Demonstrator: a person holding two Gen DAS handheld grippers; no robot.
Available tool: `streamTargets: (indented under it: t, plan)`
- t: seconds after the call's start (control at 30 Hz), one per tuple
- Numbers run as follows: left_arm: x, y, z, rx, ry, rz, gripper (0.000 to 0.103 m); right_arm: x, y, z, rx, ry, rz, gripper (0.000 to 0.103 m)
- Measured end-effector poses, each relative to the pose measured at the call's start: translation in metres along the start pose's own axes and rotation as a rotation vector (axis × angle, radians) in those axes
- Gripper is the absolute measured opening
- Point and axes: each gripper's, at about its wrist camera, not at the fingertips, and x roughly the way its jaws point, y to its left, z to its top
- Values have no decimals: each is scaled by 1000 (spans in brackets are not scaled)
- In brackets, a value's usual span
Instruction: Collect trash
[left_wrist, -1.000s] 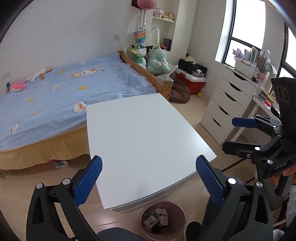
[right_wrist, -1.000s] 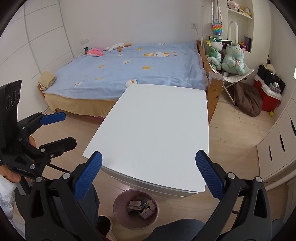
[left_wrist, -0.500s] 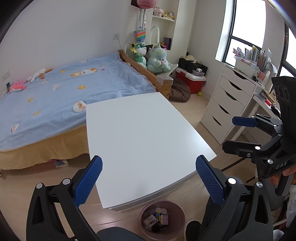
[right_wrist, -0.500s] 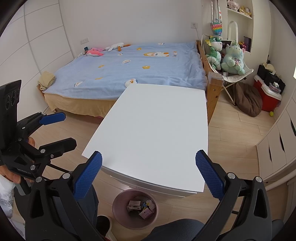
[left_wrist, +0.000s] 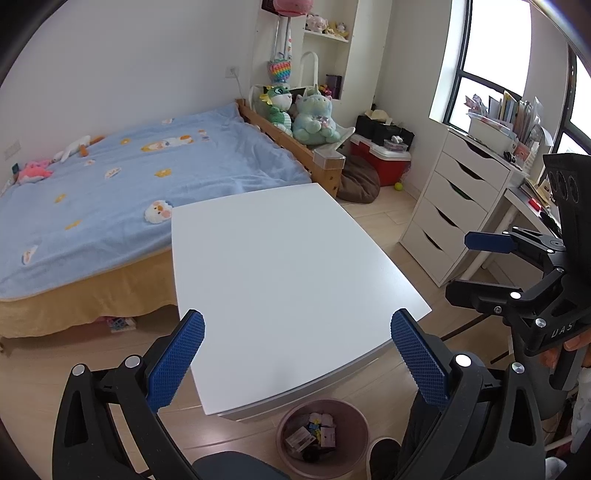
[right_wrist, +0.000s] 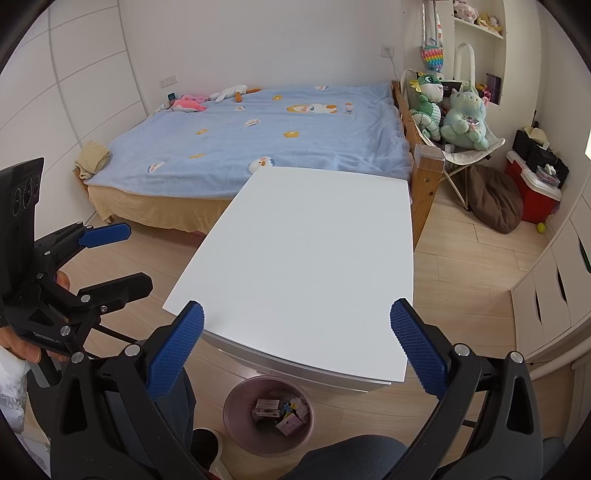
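left gripper (left_wrist: 297, 354): held above the near edge of the table, jaws spread wide with nothing between them
right gripper (right_wrist: 295, 350): also over the near edge, jaws wide apart and empty; in the left wrist view it shows at the right side (left_wrist: 491, 266), just as open
table (left_wrist: 288, 266): white top, bare in both views, no scrap on it that I can make out
bin (right_wrist: 240, 435): pinkish round bin on the wood floor, tucked partly under the near edge of the table, below and slightly ahead of both grippers
trash (right_wrist: 280, 410): small boxes and wrappers lying in the bottom of the bin; also seen in the left wrist view (left_wrist: 314, 435)
person: dark trouser knees at the bottom of both views, a shoe toe just beside the bin
key relation: the bin sits almost straight down from the fingertips, between the two grippers; in the left view it lies toward the right, in the right view toward the left, so neither hand is clearly nearer
long axis: the bin is round, so none matters; the pieces inside lie jumbled
judgement: with the table bare and the pieces in the bin, collecting looks nearly or fully done
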Motion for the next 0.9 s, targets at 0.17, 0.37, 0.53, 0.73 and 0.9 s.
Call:
streamTargets:
  t: [0.17,0.37,0.53,0.73,0.9]
  plan:
    - [0,-1,-1,2,2,1,97,-1,-3,-1,-2,2,0,99]
    - [0,-1,0,1,3,2,97,0,-4,-1,-4,4,0,99]
    - [1,-2,-1,1,3,3,97,0,-4,-1,-4,5,-1,99]
    - [1,-6,-3,4,5,1,97,0,-2,-3,-4,5,-1,99]
    - [0,-6,-4,4,6,2,97,0,-2,-3,-4,7,-1,99]
